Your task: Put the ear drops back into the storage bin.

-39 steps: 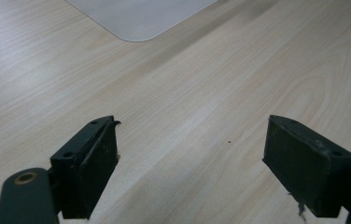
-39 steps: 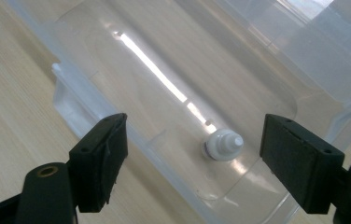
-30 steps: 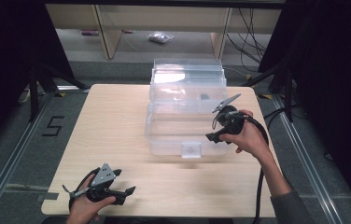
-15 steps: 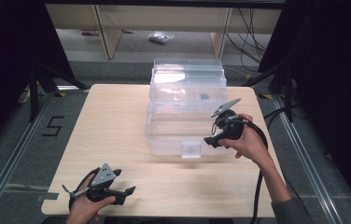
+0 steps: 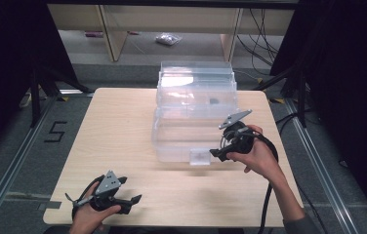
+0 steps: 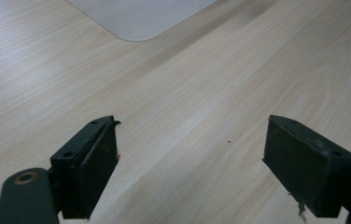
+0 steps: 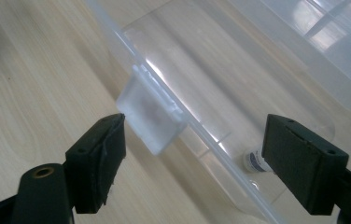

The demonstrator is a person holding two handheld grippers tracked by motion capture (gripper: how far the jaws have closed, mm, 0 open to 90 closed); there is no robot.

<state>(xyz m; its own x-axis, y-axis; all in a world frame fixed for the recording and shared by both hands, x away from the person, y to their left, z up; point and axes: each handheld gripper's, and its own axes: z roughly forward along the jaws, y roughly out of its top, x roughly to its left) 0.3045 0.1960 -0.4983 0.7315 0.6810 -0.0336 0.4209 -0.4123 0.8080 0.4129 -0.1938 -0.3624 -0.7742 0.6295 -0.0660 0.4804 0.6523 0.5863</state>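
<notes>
Latch tab [image 7: 151, 116] lies between right gripper's [image 7: 192, 163] spread fingers [image 7: 99, 158].

A black "5" [image 5: 56, 131] is marked on the grey floor left of the light wooden desk [image 5: 123, 126]. The small bottle inside the clear plastic bin [image 7: 256, 162] may carry a label, too blurred to read.
</notes>
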